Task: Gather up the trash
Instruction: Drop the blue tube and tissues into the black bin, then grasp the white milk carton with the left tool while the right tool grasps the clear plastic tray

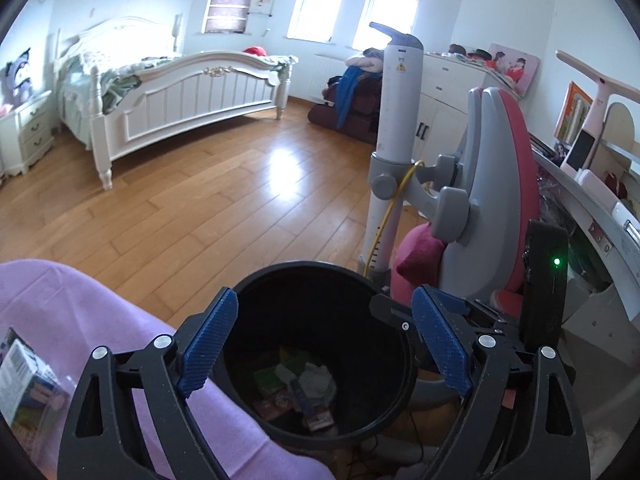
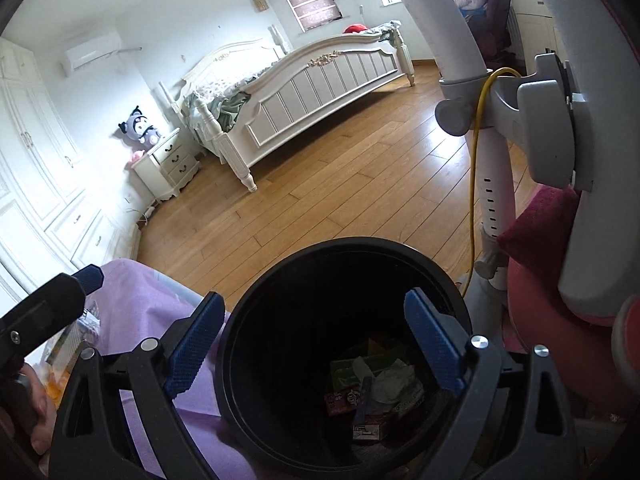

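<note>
A black round trash bin (image 1: 256, 288) stands on the floor beside a purple-covered surface (image 1: 100, 320). It holds crumpled paper (image 1: 318, 378), wrappers and small cartons. My left gripper (image 1: 320, 344) is open and empty above the bin's mouth. My right gripper (image 2: 316, 344) is also open and empty, over the same bin (image 2: 280, 272), whose trash (image 2: 384, 388) lies at the bottom. A small printed carton (image 1: 28, 384) lies on the purple cover at the left. The left gripper also shows in the right wrist view (image 2: 52, 300) over that cover.
A grey and pink desk chair (image 1: 492, 184) with a white post (image 1: 396, 120) and a yellow cable (image 2: 476, 160) stands close to the bin's right. A desk (image 1: 592, 208) is behind it. A white bed (image 1: 180, 96) and open wooden floor (image 1: 220, 200) lie beyond.
</note>
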